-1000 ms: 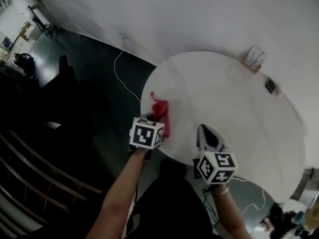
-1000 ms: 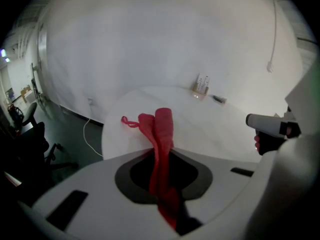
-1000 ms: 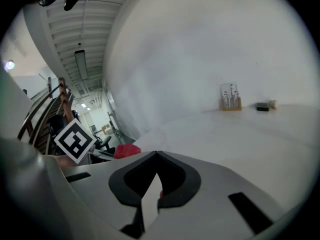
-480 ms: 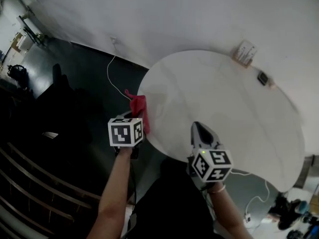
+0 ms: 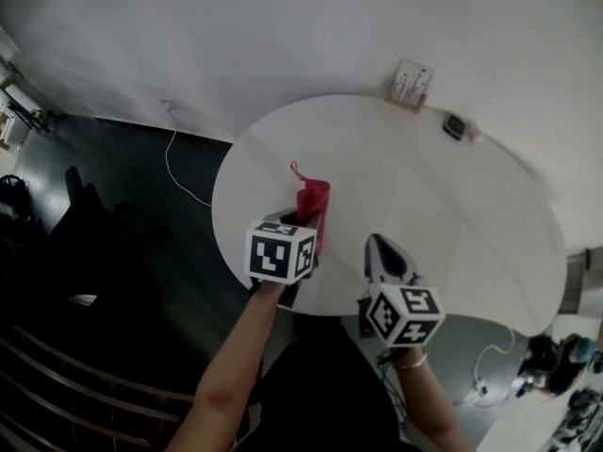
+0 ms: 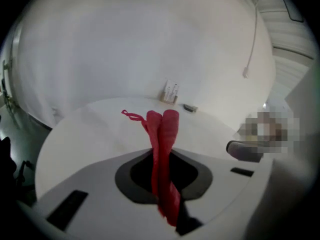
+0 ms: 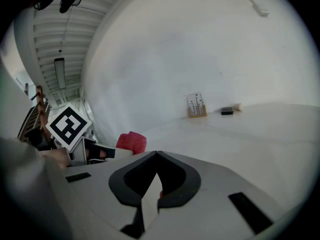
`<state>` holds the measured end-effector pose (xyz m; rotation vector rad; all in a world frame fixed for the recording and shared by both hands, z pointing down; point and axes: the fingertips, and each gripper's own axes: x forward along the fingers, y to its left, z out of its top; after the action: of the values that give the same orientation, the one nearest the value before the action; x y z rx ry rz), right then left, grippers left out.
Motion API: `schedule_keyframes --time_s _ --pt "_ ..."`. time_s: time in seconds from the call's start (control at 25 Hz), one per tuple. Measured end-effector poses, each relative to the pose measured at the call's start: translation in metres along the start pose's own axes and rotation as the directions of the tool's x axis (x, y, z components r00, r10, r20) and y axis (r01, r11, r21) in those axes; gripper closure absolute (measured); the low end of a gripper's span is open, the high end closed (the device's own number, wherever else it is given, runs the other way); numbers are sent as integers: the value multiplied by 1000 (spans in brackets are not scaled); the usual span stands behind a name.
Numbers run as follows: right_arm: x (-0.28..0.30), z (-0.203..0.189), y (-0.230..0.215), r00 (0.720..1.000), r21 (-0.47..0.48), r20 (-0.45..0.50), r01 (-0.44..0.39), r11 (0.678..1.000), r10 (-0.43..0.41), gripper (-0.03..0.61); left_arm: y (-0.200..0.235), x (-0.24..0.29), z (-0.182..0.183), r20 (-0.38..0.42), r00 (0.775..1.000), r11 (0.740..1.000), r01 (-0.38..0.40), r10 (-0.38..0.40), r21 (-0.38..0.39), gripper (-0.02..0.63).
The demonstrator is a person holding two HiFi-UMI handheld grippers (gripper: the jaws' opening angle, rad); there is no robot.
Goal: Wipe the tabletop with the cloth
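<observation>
Your left fingers [image 6: 100,189] squeeze the cloth [image 6: 162,134] tight and hold it over the surface [image 6: 90,129], ready to wipe. Your right fingers [image 7: 225,184] are closed on nothing, out of the way.

The cloth [image 5: 312,207] is bright red all over. The round worktop [image 5: 443,224] is plain white, and the wall [image 5: 283,36] behind it is white too. The floor [image 5: 132,224] is very dark, almost black, with a thin white cable [image 5: 170,149] on it. The left gripper [image 6: 165,194] and the right gripper [image 7: 156,156] are pale grey, each with a dark grey ring round the jaws. The left cube [image 5: 278,254] and the right cube [image 5: 407,314] are white with black square patterns. By the wall, a little stand [image 5: 411,85] is light brown with white on its front. The small box [image 5: 454,126] near it is black.
</observation>
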<state>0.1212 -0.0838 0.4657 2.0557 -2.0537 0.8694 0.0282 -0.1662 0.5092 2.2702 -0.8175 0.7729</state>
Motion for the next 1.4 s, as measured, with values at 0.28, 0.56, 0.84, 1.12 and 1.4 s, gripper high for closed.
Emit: schedule_keyframes --time_s 0.28,0.56,0.84,1.12,1.4 --pt "-18 8 -44 994 51 25 103 993 -104 575 -90 57 18 -96 981 978 177 -167 111 574" --pt "-22 13 -67 989 63 33 145 987 -147 575 -110 101 -6 -234 966 966 157 -107 208 574" --pt "10 24 -47 998 15 8 54 998 -54 575 -45 83 -3 -208 978 983 63 -27 171 574" --pt "51 19 17 995 -40 -42 -94 995 92 575 65 23 -15 -160 978 990 -130 136 48 574" --pt "79 17 79 972 -82 -78 -227 971 221 575 148 -34 -32 -77 962 955 -269 261 -128 574"
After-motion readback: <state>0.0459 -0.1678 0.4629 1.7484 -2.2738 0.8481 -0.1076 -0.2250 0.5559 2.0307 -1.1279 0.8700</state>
